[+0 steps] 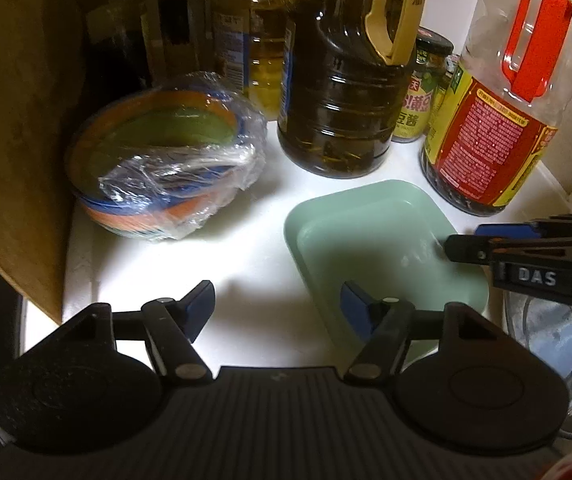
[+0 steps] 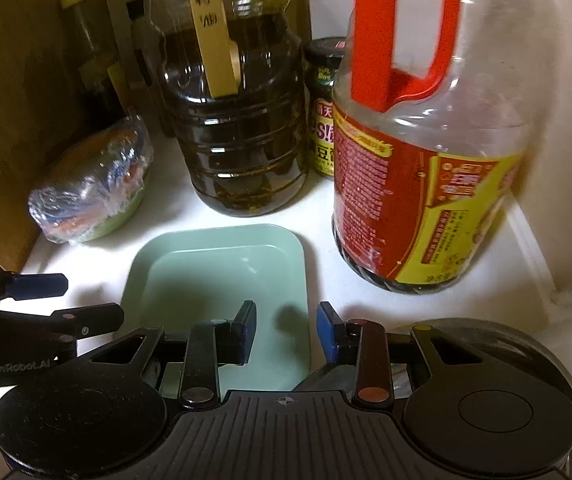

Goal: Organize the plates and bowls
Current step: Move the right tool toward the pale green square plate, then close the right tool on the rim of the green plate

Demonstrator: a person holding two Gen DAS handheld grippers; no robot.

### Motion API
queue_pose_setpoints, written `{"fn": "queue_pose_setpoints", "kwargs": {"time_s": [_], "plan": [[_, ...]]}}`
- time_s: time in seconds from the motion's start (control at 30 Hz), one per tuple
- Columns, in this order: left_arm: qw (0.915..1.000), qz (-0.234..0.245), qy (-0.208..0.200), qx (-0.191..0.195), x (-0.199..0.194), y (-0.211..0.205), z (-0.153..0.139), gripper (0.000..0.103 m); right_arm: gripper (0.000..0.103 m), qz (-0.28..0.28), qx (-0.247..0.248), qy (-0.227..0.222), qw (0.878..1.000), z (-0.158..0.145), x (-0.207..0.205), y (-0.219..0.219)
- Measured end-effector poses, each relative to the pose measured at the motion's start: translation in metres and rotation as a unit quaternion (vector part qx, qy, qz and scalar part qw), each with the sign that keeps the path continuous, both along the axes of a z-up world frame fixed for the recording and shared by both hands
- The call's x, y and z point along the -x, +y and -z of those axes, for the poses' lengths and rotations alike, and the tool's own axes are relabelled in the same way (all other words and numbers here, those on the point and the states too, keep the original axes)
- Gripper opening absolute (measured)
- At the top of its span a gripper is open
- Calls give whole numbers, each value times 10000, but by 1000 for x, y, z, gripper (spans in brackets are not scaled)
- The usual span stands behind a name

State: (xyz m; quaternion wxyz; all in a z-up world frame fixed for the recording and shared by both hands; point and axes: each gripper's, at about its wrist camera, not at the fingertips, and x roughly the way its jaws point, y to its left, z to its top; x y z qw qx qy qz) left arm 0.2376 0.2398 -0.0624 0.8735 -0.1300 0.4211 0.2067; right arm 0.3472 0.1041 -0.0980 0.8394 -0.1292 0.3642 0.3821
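A pale green rectangular plate (image 1: 382,248) lies flat on the white counter; it also shows in the right wrist view (image 2: 222,276). A stack of orange, blue and green bowls wrapped in clear film (image 1: 166,168) sits at the left by a wooden board; it also shows in the right wrist view (image 2: 94,192). My left gripper (image 1: 276,308) is open and empty, with its right finger over the plate's left edge. My right gripper (image 2: 286,330) is open and empty above the plate's near right corner. It enters the left wrist view from the right (image 1: 470,240).
A large dark oil jug (image 1: 342,92) and a red-handled bottle (image 1: 498,128) stand behind the plate. Small jars (image 1: 426,88) and several bottles (image 1: 222,28) line the back. A wooden board (image 1: 18,120) stands on the left. A glass lid (image 1: 554,344) lies at the right.
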Motion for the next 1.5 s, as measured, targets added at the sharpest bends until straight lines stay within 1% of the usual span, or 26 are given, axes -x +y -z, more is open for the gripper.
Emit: {"fn": "queue_pose_setpoints", "kwargs": {"time_s": [0.03,0.07,0.13,0.2,0.23,0.3,0.37,0.43,0.53,0.63,0.7,0.77,0.8,0.87,0.97,1.07,1.2,1.5], "plan": [[10000,16,-2,6,-1,0,1,66,34,20,63,-4,10000,2,-1,3],[10000,39,-4,19,-1,0,3,62,34,29,113,3,9999,4,-2,5],[9999,80,1,87,-3,1,7,58,33,54,175,30,9998,7,-4,9],[9999,102,2,127,-4,2,10,58,33,71,228,67,9997,11,-5,12],[9999,110,4,121,-4,2,11,56,33,71,237,87,9997,11,-5,14],[9998,140,-2,128,-5,3,13,49,32,42,227,105,9997,13,-3,16],[9996,183,-11,194,-5,5,14,39,31,-5,218,131,9997,14,1,18],[9996,189,-24,207,-5,7,15,38,30,-43,163,210,9996,14,4,18],[9996,175,-37,199,-3,10,17,29,29,30,126,240,9996,16,7,16],[9995,218,-90,210,-2,13,19,24,26,117,52,300,9995,16,7,14],[9994,255,-112,223,-1,14,19,19,25,140,19,332,9994,16,8,13],[9991,315,-159,227,-1,12,19,11,20,143,13,324,9994,17,9,13],[9991,324,-166,201,-1,11,20,11,18,152,-17,338,9993,17,9,12],[9993,318,-152,79,0,10,20,11,11,179,-36,351,9992,17,9,11],[9993,315,-177,77,3,12,21,9,5,211,-77,372,9991,18,10,8],[9994,295,-167,80,7,13,21,8,5,242,-156,414,9987,18,13,5],[9994,270,-235,-10,12,11,16,8,4,268,-305,363,9985,11,22,1],[9978,403,-506,-116,23,-2,-12,8,4,374,-632,304,9968,-15,40,-20]]}}
